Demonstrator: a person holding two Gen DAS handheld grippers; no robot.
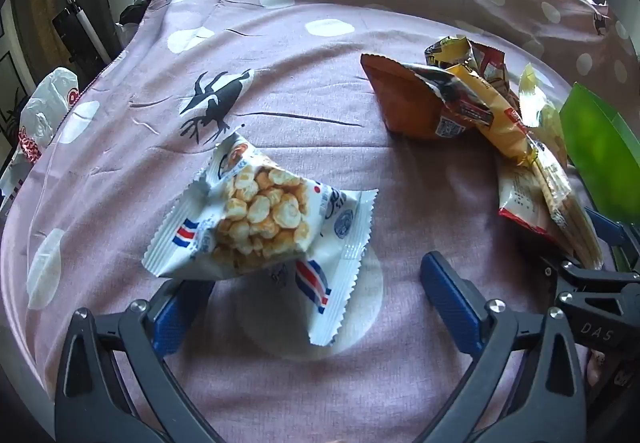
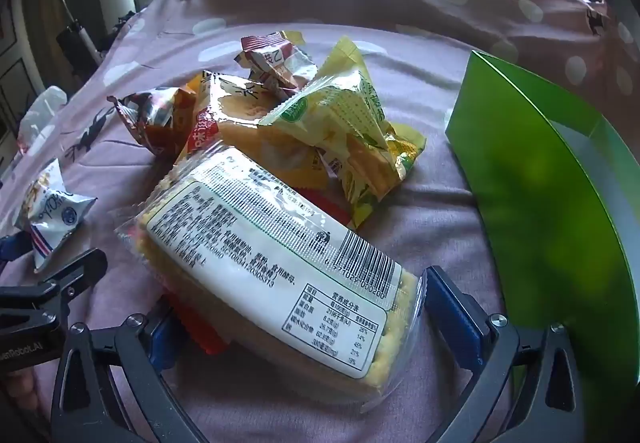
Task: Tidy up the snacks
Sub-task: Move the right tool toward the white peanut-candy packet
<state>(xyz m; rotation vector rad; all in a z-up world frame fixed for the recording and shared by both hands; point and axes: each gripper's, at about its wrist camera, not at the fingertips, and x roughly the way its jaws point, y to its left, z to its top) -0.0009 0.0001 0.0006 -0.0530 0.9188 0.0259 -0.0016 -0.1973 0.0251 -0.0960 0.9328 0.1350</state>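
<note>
Six packets, at least, lie loose on your bedspread; none shows inside the green box, so by this showing the sorting is barely begun.

1. White popcorn packet: glossy film, crimped saw-tooth ends, puffed and pillow-shaped. It sits apart from the heap, just ahead of your left gripper, one corner lying between the spread jaws; the pads press on nothing.
2. Cracker pack: clear crinkly wrap over a flat, long brick of pale biscuits, white printed label uppermost. It lies slantwise in the mouth of your right gripper, whose jaws stand wide; the right pad sits just beside the near end, but no squeeze on the wrap shows.
3. Yellow-green packet: creased foil, limp, resting against the heap behind the crackers.
4. Orange-brown packet: matte-looking pouch, propped on edge.
5. Yellow packet: soft, crumpled, under item 4's neighbour.
6. Small red-and-white packet: twisted, at the back.

Bedspread: mauve cotton-like cloth, pale dots, black deer print, wrinkled and yielding. Green box: stiff, smooth card, pale inner face, standing open just right of the heap.

Remaining for you: everything listed.
</note>
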